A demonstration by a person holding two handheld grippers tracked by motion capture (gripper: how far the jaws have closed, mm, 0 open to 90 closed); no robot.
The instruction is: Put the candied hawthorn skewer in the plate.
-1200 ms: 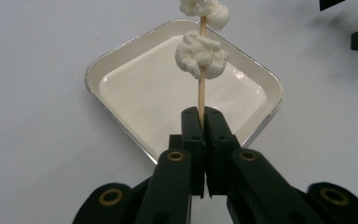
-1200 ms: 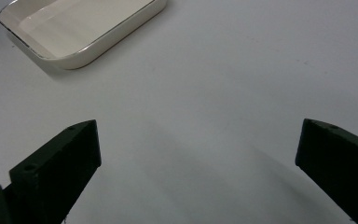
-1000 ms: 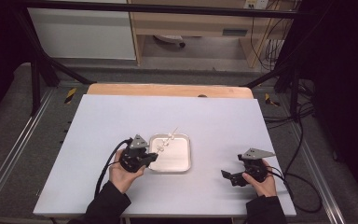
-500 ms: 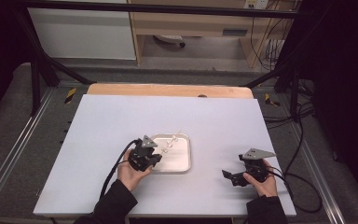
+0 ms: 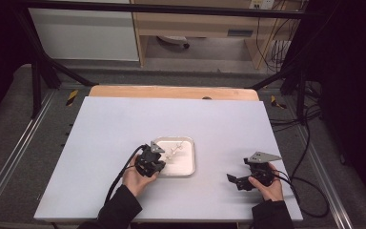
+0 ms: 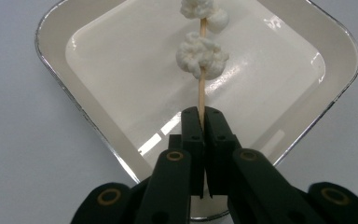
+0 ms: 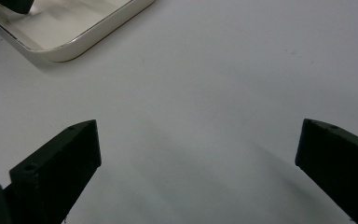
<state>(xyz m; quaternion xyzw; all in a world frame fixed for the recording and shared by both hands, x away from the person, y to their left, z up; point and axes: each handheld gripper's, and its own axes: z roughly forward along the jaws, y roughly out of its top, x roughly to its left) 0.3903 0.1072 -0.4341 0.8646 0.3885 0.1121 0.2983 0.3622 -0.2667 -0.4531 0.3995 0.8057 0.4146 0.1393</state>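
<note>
From above, my left gripper (image 5: 158, 160) sits at the near left corner of the white tray (image 5: 187, 168), which lies on the pale table (image 5: 124, 124) a little toward my side of its middle. The wooden skewer (image 5: 176, 151) runs from the gripper's tips across the tray, its long axis slanting away from me and to the right, so its free end points at the tray's far right corner. Small white lumps sit along it, too small here to count. My right gripper (image 5: 238, 181) rests on the table well to the right of the tray, its tips pointing left toward it, nothing between them.

In the left gripper view, my left gripper (image 6: 201, 122) has its jaws pressed together on the near end of the skewer (image 6: 201, 93). The stick continues straight out along the jaws' own line, rising up the picture over the tray's (image 6: 98, 51) glossy floor. A white, crumpled-looking lump (image 6: 201, 57) is threaded on it just beyond the bare stretch, and further lumps (image 6: 200, 10) sit past that at the picture's top edge. Whether the stick touches the tray floor I cannot tell.

In the right gripper view, my right gripper (image 7: 198, 163) has its jaws spread wide apart over bare table (image 7: 223, 74), holding nothing. A corner of the tray (image 7: 70, 46) lies at the upper left, apart from both jaws.
</note>
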